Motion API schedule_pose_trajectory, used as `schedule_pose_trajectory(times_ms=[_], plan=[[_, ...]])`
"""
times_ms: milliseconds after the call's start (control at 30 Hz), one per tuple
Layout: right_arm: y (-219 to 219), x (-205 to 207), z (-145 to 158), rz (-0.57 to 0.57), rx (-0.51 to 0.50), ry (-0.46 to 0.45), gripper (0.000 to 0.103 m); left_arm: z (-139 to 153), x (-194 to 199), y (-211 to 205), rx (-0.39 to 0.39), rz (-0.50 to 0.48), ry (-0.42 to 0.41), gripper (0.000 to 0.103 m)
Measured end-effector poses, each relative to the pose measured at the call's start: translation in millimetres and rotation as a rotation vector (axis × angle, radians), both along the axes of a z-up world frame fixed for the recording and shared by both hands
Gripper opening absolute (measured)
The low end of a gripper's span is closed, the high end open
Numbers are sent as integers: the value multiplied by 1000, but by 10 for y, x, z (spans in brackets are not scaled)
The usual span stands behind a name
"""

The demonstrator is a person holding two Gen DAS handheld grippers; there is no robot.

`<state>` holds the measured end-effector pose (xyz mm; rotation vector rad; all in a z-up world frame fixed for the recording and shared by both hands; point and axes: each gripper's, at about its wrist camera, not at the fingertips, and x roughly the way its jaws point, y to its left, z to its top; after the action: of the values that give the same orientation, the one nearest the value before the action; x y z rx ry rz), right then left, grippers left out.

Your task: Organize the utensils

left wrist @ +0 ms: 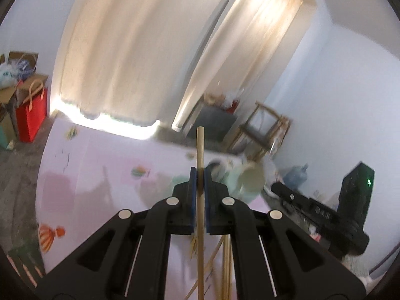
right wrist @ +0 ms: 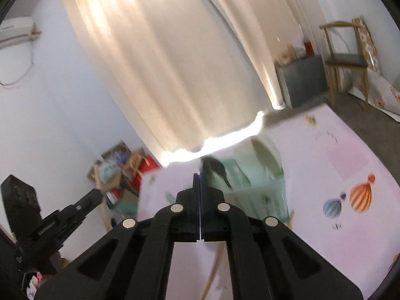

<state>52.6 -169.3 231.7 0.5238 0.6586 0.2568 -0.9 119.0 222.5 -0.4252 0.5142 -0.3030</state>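
Left wrist — left gripper (left wrist: pixel 199 175) clamps chopstick (left wrist: pixel 200 145).

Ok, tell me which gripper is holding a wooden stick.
The left gripper: its blue pads clamp an upright wooden stick. The right gripper is shut with nothing between its pads.

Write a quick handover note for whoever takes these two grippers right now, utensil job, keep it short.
Left gripper: shut on one wooden chopstick, held upright, lifted above the table.
Right gripper: shut, nothing visible between the pads.
More loose sticks lie on the table below the left gripper.
Mint-green holder stands on the table ahead; blurred, contents unclear.
Done: one chopstick picked up.
Left: put it in its place, probably the holder, then gather the rest.
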Motion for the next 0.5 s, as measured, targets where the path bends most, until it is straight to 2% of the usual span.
schedule_pose_trajectory(times_ms=[100, 233, 367, 500], plan=[[-48, 98, 68, 27, 1, 25, 0, 129, 87, -71, 33, 18, -33, 4], [-149, 53, -240, 32, 34, 150, 0, 75, 114, -148, 49, 12, -19, 4], [-324, 63, -917, 40, 92, 383, 1, -48, 92, -149, 77, 17, 16, 4], [-235, 230, -1251, 65, 65, 498, 1, -152, 140, -135, 61, 12, 52, 4]])
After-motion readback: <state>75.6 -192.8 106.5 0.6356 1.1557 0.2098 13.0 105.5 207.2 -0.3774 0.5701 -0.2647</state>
